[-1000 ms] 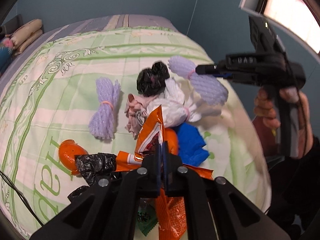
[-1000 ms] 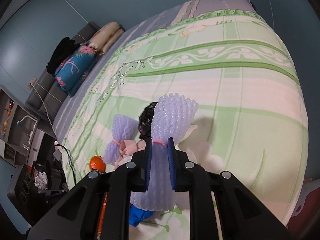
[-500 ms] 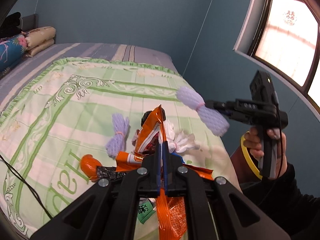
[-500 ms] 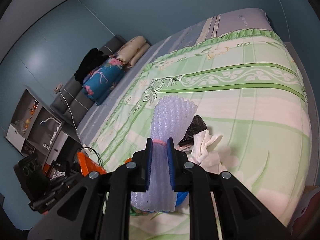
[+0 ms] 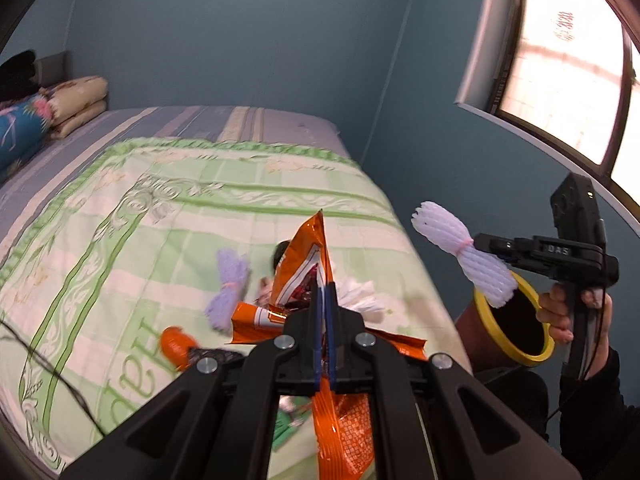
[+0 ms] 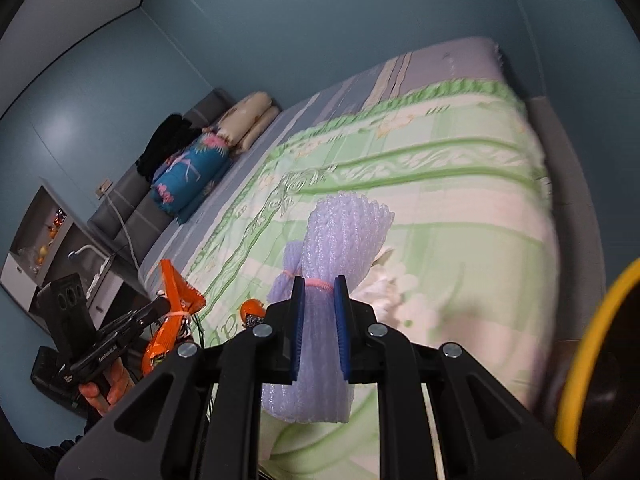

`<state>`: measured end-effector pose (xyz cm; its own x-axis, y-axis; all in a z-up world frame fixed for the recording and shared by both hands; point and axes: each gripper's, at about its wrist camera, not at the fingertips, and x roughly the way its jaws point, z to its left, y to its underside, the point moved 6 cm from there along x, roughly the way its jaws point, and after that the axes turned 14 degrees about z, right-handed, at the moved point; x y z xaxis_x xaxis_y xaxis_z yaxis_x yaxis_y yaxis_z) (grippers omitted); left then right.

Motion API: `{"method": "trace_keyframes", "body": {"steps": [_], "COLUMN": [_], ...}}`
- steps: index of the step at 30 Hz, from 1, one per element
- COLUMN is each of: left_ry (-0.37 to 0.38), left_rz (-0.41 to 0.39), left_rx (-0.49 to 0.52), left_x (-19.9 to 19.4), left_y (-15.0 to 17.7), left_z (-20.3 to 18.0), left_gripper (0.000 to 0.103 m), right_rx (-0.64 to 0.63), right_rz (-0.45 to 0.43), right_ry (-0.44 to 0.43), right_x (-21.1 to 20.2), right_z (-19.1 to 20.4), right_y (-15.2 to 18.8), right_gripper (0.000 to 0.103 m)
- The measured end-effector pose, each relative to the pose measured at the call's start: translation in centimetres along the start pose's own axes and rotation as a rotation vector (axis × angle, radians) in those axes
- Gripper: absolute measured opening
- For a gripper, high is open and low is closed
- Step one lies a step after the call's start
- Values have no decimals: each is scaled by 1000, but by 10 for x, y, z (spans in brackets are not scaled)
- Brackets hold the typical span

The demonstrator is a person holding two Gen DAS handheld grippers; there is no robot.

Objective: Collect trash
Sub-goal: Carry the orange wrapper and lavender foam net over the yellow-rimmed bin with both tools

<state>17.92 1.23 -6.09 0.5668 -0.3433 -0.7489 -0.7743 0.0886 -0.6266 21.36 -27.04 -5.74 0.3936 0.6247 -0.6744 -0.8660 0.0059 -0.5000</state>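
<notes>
My left gripper point(image 5: 325, 300) is shut on an orange snack wrapper point(image 5: 306, 256) and holds it up above the bed. My right gripper point(image 6: 318, 300) is shut on a pale purple foam net bundle point(image 6: 340, 240) tied with a pink band. In the left wrist view that bundle point(image 5: 460, 252) hangs just over the yellow rim of a dark bin point(image 5: 516, 328) beside the bed. The bin rim point(image 6: 592, 344) shows at the right wrist view's right edge. The left gripper with the wrapper point(image 6: 172, 308) shows at lower left there.
On the green patterned bedspread point(image 5: 120, 240) lie a second purple foam net point(image 5: 230, 288), another orange wrapper point(image 5: 256, 320), an orange round thing point(image 5: 174, 342), white tissue point(image 5: 356, 292) and black plastic point(image 5: 212, 356). Pillows point(image 6: 200, 160) lie at the head. A black cable point(image 5: 48, 368) crosses the bed's left.
Both grippers have lifted away from the bed with their loads. The right gripper has carried the foam net rightward off the bed to the bin's rim.
</notes>
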Motion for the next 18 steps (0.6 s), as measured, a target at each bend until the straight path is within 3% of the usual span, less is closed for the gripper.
{"method": "trace_keyframes", "body": {"steps": [10,18], "left_ry": [81,153], "left_rz": [-44,-46], "left_rx": [132,223], "left_x": [7,29], "left_y": [-37,-59], "left_z": [-96,-172], "left_gripper": [2,2], "right_rx": [34,94], "right_rz": [-192,-297], "right_ry": [111,192], "right_x": [-116,-175], "right_z": [-24,-59], "right_y": [29,45], "right_gripper": [14,14]}}
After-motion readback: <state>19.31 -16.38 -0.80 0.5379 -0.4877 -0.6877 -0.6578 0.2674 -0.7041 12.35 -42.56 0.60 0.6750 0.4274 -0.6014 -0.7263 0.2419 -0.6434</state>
